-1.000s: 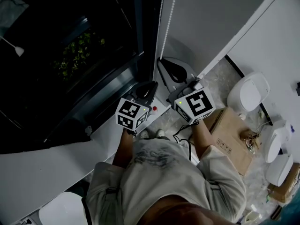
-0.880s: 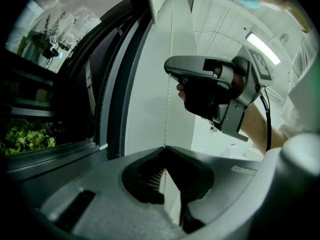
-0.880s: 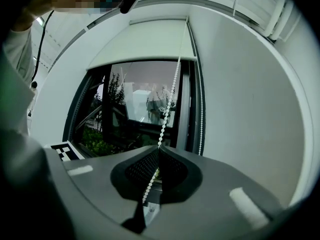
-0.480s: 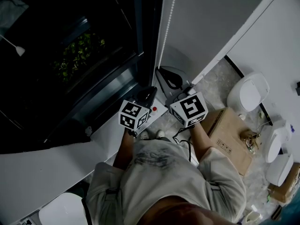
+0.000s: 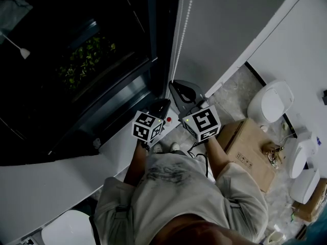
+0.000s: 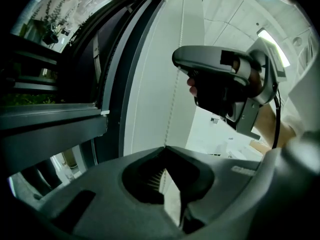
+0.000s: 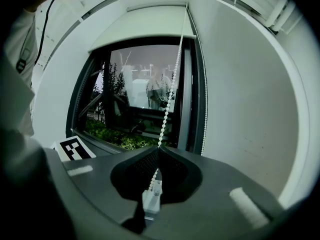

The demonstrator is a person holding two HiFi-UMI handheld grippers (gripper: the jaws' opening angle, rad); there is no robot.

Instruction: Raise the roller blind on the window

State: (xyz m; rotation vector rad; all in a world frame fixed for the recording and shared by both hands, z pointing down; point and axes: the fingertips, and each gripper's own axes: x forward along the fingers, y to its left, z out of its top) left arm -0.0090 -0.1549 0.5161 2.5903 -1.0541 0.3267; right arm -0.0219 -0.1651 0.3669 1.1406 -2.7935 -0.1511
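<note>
roller blind, its bead chain tight inside left gripper and right gripper jaws

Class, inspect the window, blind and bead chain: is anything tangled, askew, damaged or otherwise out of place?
Nothing stands out. The white bead chain runs straight and taut from the right gripper to the pale roller blind, whose hem looks level.

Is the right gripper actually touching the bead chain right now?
Touching. The right gripper view shows the right gripper with its jaws closed on the bead chain, which runs down between them.
</note>
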